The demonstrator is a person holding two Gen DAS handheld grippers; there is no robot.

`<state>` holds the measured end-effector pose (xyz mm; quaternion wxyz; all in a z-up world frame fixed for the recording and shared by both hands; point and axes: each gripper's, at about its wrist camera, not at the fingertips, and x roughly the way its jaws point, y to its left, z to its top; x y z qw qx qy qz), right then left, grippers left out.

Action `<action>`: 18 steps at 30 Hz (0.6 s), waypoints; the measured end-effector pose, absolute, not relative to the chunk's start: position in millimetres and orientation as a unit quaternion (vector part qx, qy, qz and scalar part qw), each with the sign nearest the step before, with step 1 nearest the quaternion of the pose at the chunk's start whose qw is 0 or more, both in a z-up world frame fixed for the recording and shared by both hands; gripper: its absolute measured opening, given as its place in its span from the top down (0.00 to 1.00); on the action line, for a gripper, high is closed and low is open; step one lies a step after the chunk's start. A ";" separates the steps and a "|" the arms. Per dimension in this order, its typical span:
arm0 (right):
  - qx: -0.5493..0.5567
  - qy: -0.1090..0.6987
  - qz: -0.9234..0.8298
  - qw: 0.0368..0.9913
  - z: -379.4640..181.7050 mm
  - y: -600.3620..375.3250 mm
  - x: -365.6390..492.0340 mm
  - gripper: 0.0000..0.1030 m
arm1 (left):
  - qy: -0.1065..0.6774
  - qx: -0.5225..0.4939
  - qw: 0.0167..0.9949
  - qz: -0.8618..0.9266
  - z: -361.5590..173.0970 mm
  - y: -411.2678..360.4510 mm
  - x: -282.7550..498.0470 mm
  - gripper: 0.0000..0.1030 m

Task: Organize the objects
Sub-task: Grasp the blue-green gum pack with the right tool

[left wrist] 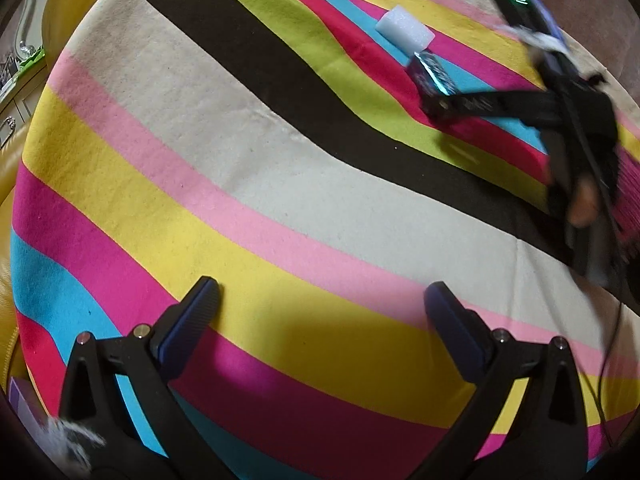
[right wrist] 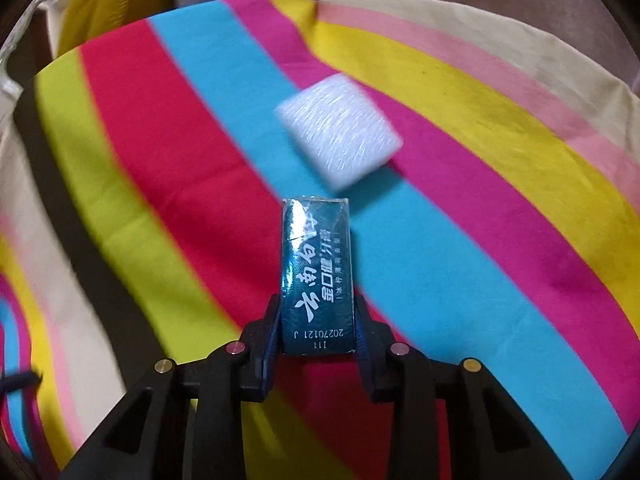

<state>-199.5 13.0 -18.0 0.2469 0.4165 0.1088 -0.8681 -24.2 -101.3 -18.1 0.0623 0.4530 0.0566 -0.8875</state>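
My right gripper [right wrist: 318, 320] is shut on a dark blue box [right wrist: 316, 272] with white Chinese print, held above the striped cloth. A white foam block [right wrist: 340, 136] lies on the cloth just beyond the box. In the left wrist view the right gripper [left wrist: 434, 100] holds the blue box [left wrist: 432, 74] at the upper right, next to the white foam block [left wrist: 405, 32]. My left gripper [left wrist: 320, 300] is open and empty over the yellow and pink stripes, far from both objects.
A cloth with bright stripes [left wrist: 240, 184] covers the surface. A yellow cushion [left wrist: 12, 168] lies along the left edge. A purple and white object [left wrist: 28, 412] sits at the lower left corner. A cable [left wrist: 612, 340] hangs at the right.
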 end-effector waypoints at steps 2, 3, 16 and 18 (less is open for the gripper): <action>0.424 0.107 -0.863 0.253 -10.5 26.8 -172.8 0.67 | 0.056 0.453 0.063 -0.887 -16.6 -101.2 -25.0 0.00; 0.438 0.118 -0.854 0.254 -8.0 36.0 -154.9 0.67 | 0.056 0.453 0.063 -0.887 -16.4 -101.0 -25.0 0.00; 0.453 0.111 -0.856 0.224 -11.6 115.2 -66.5 0.66 | 0.054 0.454 0.064 -0.887 -16.0 -100.6 -23.5 0.00; 0.446 0.108 -0.860 0.223 -10.9 111.4 -59.2 0.66 | 0.054 0.454 0.064 -0.887 -16.4 -101.1 -23.0 0.00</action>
